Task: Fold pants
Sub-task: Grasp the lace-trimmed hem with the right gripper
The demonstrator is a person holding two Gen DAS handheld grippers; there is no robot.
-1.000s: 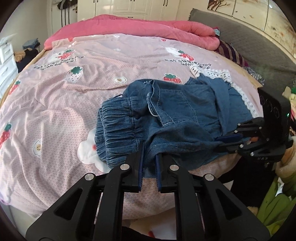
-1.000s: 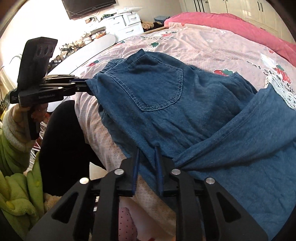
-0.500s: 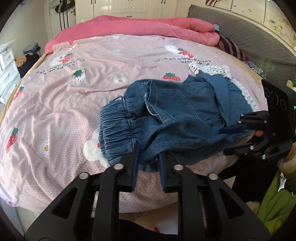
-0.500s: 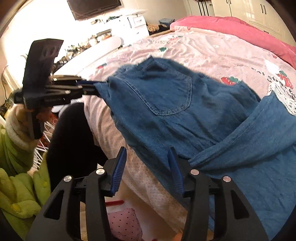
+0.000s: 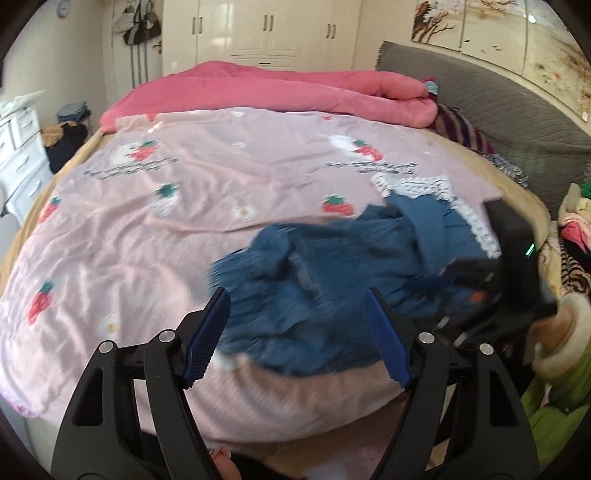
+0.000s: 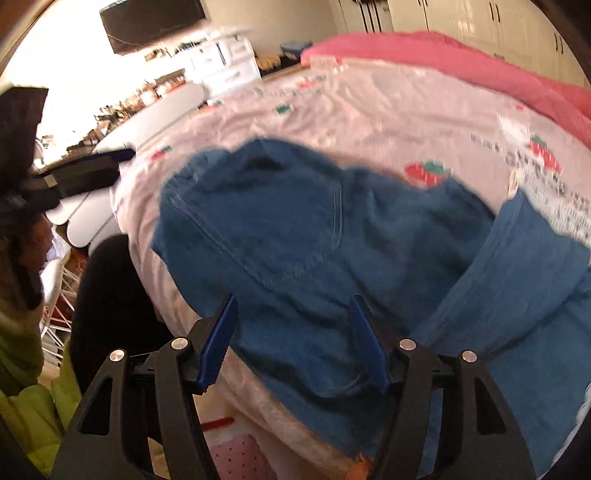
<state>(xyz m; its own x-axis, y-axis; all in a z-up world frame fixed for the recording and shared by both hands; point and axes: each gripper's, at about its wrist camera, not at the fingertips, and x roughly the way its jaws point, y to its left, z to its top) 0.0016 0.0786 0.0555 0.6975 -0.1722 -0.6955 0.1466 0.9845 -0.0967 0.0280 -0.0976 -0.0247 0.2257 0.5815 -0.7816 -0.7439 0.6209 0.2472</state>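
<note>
As my left tongs and right tongs spread wider, gripping nothing, the denim pants lie rumpled at the bed's near edge.

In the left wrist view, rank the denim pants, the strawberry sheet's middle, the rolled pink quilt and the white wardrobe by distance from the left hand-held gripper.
1. Denim pants, just ahead.
2. Strawberry sheet, mid-bed.
3. Pink quilt, far edge.
4. White wardrobe, back wall.

Left hand-held gripper is opening, gripping nothing.
</note>
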